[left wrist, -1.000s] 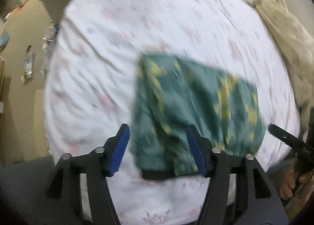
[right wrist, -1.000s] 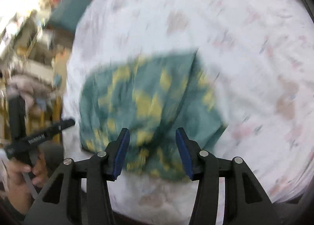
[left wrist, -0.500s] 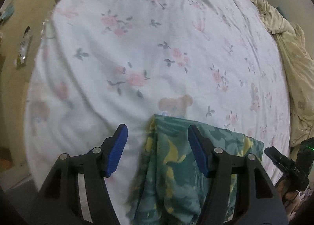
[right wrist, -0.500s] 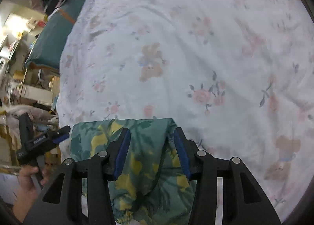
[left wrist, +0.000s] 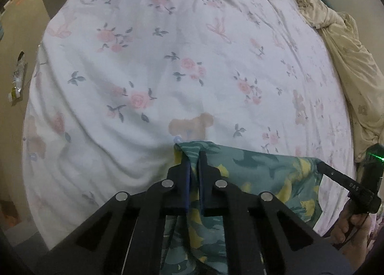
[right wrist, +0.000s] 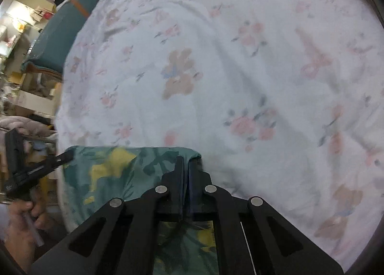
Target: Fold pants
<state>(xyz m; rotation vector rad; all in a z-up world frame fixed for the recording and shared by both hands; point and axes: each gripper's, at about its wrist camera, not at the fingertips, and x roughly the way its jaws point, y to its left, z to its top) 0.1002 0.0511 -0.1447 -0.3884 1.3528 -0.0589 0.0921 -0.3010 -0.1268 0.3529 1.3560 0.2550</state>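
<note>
The thin teal pants with yellow leaf print (left wrist: 261, 174) lie at the near edge of the bed's white floral sheet (left wrist: 168, 71). The left gripper (left wrist: 194, 155) and right gripper (right wrist: 186, 162) each pinch a far corner. Lifting both evenly should keep the limp cloth's fold straight.

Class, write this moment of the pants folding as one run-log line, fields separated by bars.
stage: grasp | left gripper: shut on pants corner | right gripper: shut on opposite corner | pants: lying on floral bedsheet
</note>
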